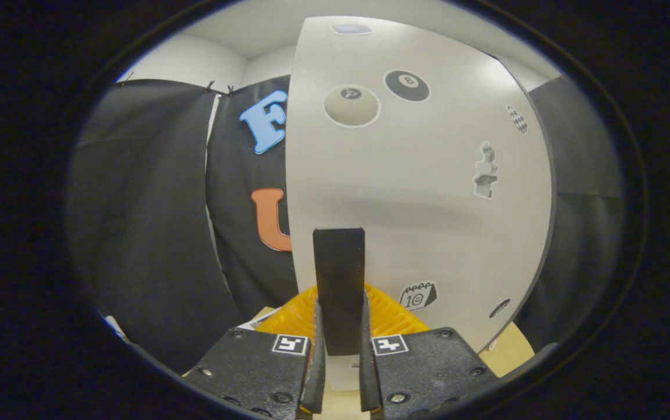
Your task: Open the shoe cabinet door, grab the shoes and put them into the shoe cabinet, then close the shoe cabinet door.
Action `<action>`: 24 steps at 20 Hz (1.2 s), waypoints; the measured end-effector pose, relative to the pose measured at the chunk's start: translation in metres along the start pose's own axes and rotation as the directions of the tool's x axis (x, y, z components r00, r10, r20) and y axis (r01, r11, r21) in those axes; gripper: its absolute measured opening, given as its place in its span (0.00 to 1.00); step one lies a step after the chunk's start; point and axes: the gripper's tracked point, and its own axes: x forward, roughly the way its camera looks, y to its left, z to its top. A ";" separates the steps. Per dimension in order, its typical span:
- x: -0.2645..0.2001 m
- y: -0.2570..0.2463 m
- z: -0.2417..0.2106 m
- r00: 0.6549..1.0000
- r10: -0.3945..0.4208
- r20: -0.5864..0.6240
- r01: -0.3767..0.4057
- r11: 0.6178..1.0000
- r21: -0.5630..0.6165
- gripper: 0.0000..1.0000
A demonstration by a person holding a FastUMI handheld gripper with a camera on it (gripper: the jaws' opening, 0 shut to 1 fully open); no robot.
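Note:
The shoe cabinet door (428,204) is a white panel with several stickers on it, and it stands upright right in front of me. A black, flat, upright handle (339,262) sticks out from its lower part. My gripper (339,318) is shut on this handle, with one finger pressing on each side of its lower end. The handle's top reaches above the fingertips (318,318). The door hides the inside of the cabinet.
Black cloth (148,233) hangs as the booth's wall to the left of the door and also beyond its right edge. A tan surface (512,350) shows below the door's lower right corner. White walls and ceiling rise above the cloth.

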 end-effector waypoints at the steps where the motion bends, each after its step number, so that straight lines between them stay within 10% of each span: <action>1: -0.006 0.000 0.000 1.000 0.017 0.001 -0.017 1.000 0.002 0.27; 24: -0.104 -0.049 -0.007 0.983 0.178 0.050 -0.176 0.984 -0.042 0.26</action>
